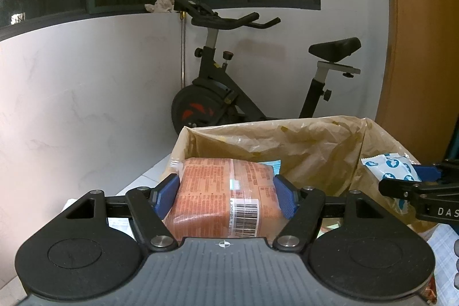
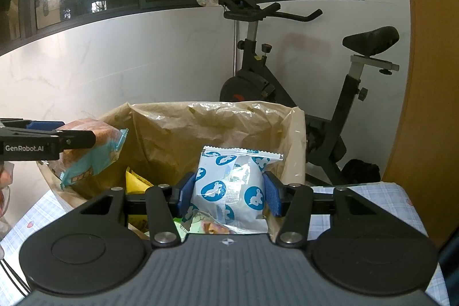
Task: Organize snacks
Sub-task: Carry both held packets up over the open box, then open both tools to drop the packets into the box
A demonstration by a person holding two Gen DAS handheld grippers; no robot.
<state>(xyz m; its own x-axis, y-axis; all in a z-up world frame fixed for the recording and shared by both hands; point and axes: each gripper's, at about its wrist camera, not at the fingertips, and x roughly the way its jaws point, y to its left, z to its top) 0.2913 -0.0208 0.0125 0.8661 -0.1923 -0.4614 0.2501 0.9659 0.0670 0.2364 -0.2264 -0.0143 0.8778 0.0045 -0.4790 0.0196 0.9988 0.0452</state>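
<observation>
The lined box (image 2: 218, 122) stands open on top; its far half is free, while a yellow packet (image 2: 136, 181) and loose wrappers (image 2: 212, 225) crowd the near side.

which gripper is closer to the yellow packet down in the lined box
Right. The right gripper, shut on the white and blue packet, hangs just beside the yellow packet. The left gripper, holding the orange packet, sits higher at the lined box edge.
</observation>
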